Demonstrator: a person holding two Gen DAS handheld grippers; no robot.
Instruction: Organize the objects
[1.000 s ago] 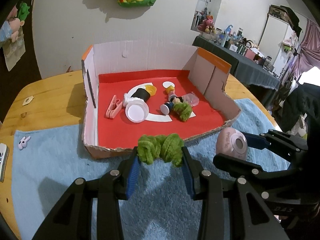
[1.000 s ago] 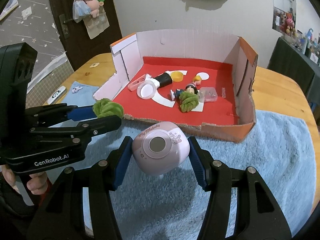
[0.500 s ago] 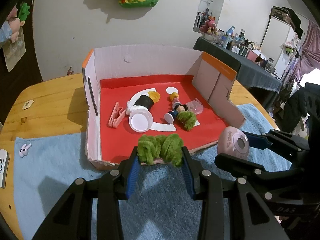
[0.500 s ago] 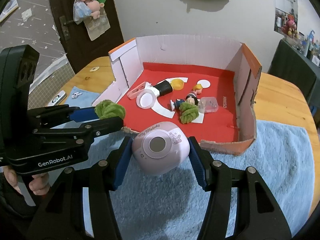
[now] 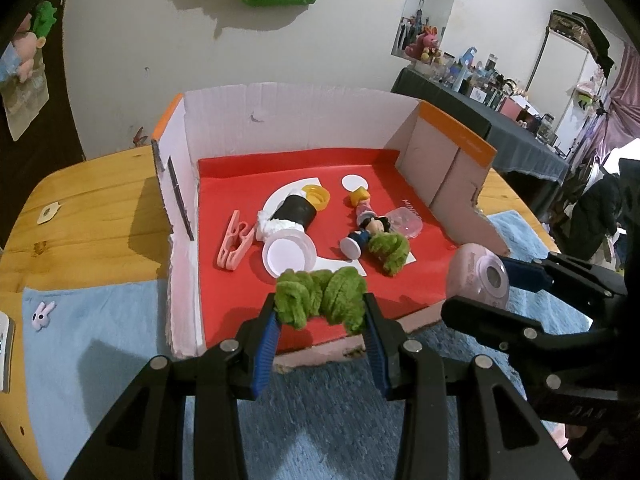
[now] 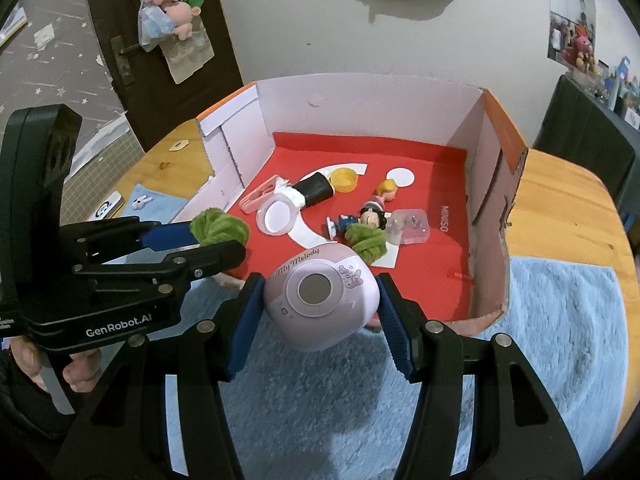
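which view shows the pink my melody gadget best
The right wrist view: the pink My Melody gadget sits front and centre, clamped in the right gripper, with its lettering and round window readable. The left wrist view shows it only from the side at the right edge, partly hidden behind the gripper's fingers.

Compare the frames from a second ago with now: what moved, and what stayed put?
Both claws carried their loads forward toward the box: the left claw now holds the green scrunchie over the red floor just past the front edge, and the right claw has brought the pink gadget up to that edge. Neither grip changed. The items in the box stayed put.
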